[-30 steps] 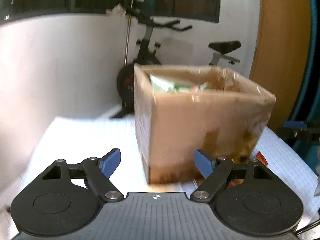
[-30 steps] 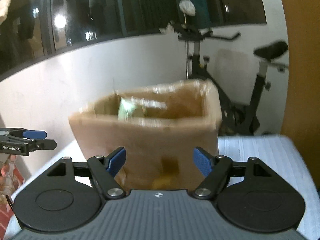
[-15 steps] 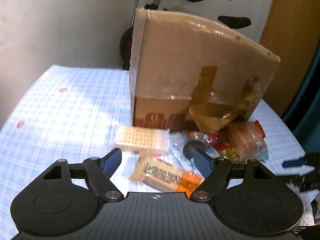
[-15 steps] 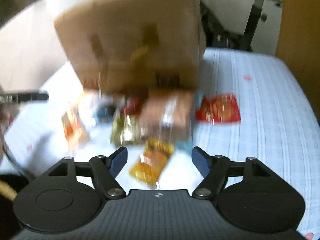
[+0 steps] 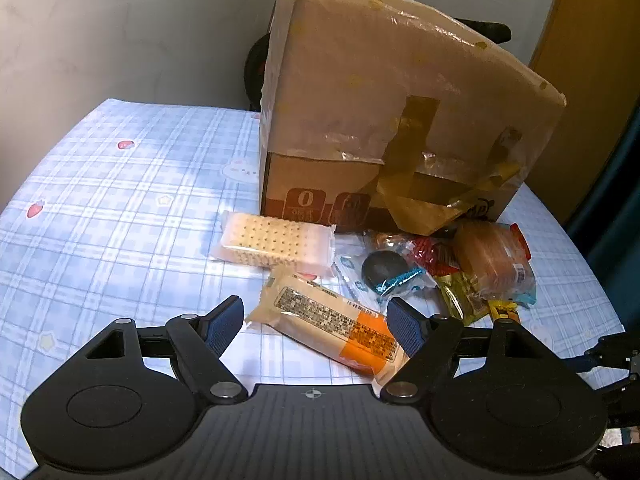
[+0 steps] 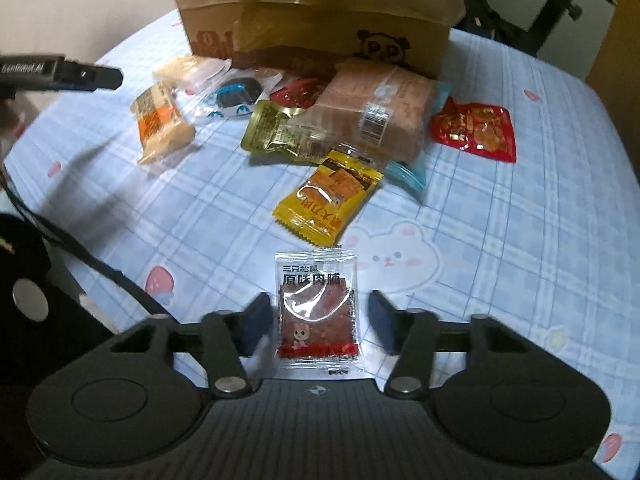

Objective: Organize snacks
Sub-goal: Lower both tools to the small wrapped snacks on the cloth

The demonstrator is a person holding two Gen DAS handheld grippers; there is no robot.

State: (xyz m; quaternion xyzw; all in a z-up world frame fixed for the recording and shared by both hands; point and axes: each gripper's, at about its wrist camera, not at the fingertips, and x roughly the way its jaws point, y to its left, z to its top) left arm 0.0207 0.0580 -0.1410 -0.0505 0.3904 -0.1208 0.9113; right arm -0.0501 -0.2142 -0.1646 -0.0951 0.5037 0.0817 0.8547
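While many snack packets (image 6: 328, 120) lie unsorted before cardboard box (image 5: 384, 120), closing right gripper (image 6: 316, 322) around jerky packet (image 6: 318, 312), left gripper (image 5: 316, 322) open.

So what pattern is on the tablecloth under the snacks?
The tablecloth is a pale blue and white plaid with pink strawberries and a white bear, clearest in the right wrist view.

"原味肉脯" — clear jerky packet (image 6: 317, 312)
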